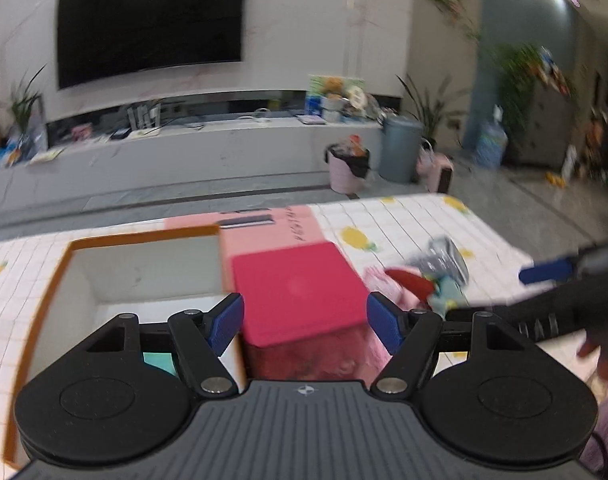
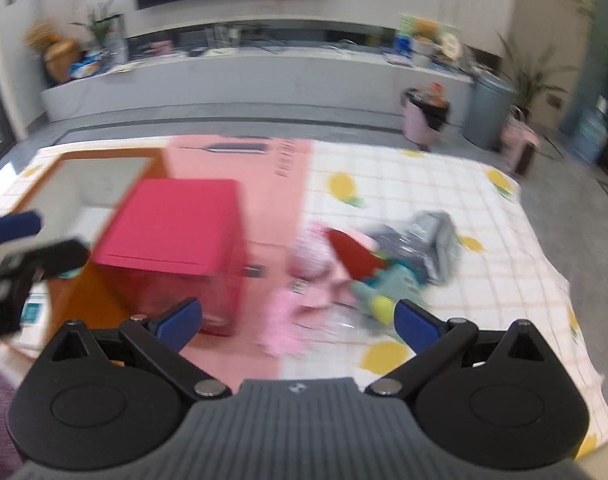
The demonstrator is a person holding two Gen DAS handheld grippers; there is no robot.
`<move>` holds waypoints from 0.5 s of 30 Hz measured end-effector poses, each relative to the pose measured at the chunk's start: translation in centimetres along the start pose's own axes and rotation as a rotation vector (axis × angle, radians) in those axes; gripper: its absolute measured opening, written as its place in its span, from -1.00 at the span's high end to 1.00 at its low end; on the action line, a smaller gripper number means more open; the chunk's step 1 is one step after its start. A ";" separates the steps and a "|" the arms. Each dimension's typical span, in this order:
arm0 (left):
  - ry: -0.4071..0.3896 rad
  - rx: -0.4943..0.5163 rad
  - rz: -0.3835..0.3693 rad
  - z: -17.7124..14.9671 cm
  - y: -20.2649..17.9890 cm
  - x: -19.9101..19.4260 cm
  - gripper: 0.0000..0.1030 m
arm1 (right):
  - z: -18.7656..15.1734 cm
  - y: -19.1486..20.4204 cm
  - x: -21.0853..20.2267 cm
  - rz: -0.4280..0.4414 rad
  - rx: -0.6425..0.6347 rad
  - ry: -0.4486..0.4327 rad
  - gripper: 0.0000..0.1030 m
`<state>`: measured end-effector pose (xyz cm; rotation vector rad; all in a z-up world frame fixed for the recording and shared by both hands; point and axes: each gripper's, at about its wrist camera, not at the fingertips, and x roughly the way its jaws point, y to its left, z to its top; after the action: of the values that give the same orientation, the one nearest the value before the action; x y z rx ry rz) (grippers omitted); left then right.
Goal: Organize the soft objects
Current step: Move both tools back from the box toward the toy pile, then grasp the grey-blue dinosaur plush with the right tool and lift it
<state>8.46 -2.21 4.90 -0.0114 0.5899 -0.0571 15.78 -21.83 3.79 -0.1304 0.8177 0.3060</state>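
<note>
2 grippers hang over the table with their blue pads spread wide and nothing between them. Just ahead of the right gripper (image 2: 298,322) lies the pile of soft objects (image 2: 367,264): pink fluffy pieces nearest, a red piece slanting up to the left, a teal toy and a grey crinkled bag beyond; motion blur hides finer detail. The pile's long axis runs from near-left to far-right across the fruit-print tablecloth (image 2: 483,280). Ahead of the left gripper (image 1: 304,322) stands a red box (image 1: 296,288), and left of that an open orange-edged box (image 1: 144,276) with white walls. Right of the pile the cloth lies bare up to the table's edge; the floor follows beyond.
</note>
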 end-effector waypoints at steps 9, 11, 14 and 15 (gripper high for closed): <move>0.024 0.053 -0.103 -3.6 -5.7 3.8 -0.60 | -2.0 -6.6 6.3 -0.054 0.108 0.030 -0.95; 0.021 0.061 -0.109 -4.3 -6.3 4.3 -0.60 | -2.0 -7.1 8.4 -0.101 0.099 0.027 -0.95; 0.032 0.075 -0.111 -5.1 -6.8 5.2 -0.60 | -1.8 -8.1 10.8 -0.087 0.098 0.043 -0.95; 0.040 0.079 -0.111 -5.3 -6.8 5.4 -0.60 | -1.6 -8.3 11.5 -0.085 0.094 0.044 -0.95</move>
<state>9.63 -9.32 -2.33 0.0337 0.6259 -0.1890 24.71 -27.53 -5.76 -0.0843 0.8663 0.1848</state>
